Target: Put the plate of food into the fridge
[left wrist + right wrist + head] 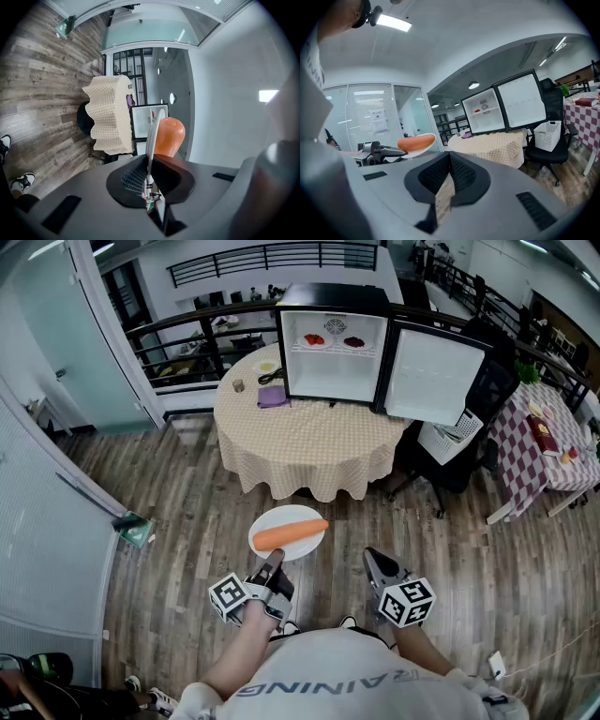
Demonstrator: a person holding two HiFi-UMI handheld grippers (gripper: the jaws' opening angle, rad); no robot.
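Observation:
A white plate (pixel 287 532) carries an orange carrot (pixel 291 534) and hangs in the air above the wooden floor. My left gripper (pixel 273 567) is shut on the plate's near rim. In the left gripper view the plate (pixel 152 136) stands edge-on between the jaws, with the carrot (pixel 169 136) to its right. My right gripper (pixel 373 564) is shut and holds nothing; its view shows the plate (pixel 423 144) and carrot (pixel 416 142) at left. The small fridge (pixel 333 343) stands open on the round table (pixel 305 442), its door (pixel 432 378) swung right.
Food plates sit on the fridge's upper shelf (pixel 333 341). A purple cloth (pixel 273 397) and small items lie on the table left of the fridge. A black office chair (pixel 450 460) and white basket (pixel 452 435) stand right of the table; a checkered table (pixel 544 442) is further right.

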